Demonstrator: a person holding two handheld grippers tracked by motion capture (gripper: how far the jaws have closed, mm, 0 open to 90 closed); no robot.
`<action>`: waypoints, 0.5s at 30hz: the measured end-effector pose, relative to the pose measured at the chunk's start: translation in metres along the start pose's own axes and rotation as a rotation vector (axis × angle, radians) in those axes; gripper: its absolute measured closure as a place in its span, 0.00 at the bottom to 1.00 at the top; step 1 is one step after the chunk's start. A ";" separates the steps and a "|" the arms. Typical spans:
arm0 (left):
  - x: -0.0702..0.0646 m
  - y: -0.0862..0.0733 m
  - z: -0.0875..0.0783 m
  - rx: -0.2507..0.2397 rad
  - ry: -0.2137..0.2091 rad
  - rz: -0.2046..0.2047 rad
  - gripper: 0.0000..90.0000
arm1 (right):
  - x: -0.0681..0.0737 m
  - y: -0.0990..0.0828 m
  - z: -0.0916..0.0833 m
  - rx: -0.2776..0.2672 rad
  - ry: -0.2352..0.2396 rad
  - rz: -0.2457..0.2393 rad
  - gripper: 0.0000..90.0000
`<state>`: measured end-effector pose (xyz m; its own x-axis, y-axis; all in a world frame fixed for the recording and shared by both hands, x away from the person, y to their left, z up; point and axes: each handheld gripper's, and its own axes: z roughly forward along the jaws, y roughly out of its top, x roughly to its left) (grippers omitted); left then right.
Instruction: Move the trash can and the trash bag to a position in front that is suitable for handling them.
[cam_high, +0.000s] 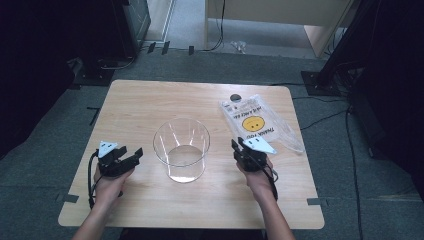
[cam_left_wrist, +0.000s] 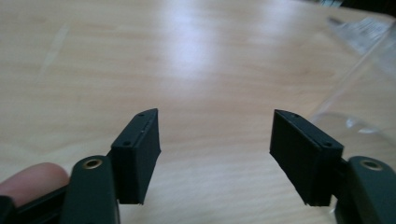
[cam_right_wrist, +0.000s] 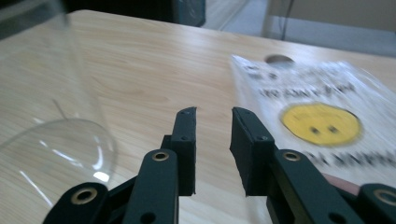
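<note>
A clear round plastic container (cam_high: 181, 148) stands upright in the middle of the wooden table (cam_high: 150, 100). My left gripper (cam_high: 129, 154) is to its left, low over the wood, jaws wide apart with nothing between them (cam_left_wrist: 215, 140); the container's wall (cam_left_wrist: 359, 88) shows at the right edge of the left gripper view. My right gripper (cam_high: 239, 145) is to the container's right, jaws a small gap apart and empty (cam_right_wrist: 212, 149). A clear plastic bag (cam_high: 260, 122) with a yellow smiley face (cam_right_wrist: 321, 122) lies flat just beyond it.
A small dark round hole (cam_high: 235, 97) is in the table by the bag's far edge. Dark stands and cables sit on the grey floor around the table.
</note>
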<state>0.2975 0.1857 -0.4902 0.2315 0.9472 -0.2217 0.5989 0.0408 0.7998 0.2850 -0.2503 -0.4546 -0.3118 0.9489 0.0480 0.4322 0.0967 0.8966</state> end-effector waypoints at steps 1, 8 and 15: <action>0.003 -0.002 -0.001 0.010 -0.006 0.000 0.29 | -0.008 -0.005 -0.004 0.006 -0.014 -0.001 0.76; 0.020 -0.019 -0.006 0.055 0.024 0.044 0.22 | -0.043 -0.028 -0.015 0.067 -0.102 0.032 0.60; 0.024 -0.026 -0.004 0.100 0.062 0.093 0.22 | -0.055 -0.056 -0.017 0.146 -0.157 0.079 0.69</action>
<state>0.2847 0.2089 -0.5138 0.2432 0.9635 -0.1120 0.6510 -0.0765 0.7552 0.2636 -0.3128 -0.5003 -0.1416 0.9893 0.0360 0.5712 0.0519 0.8192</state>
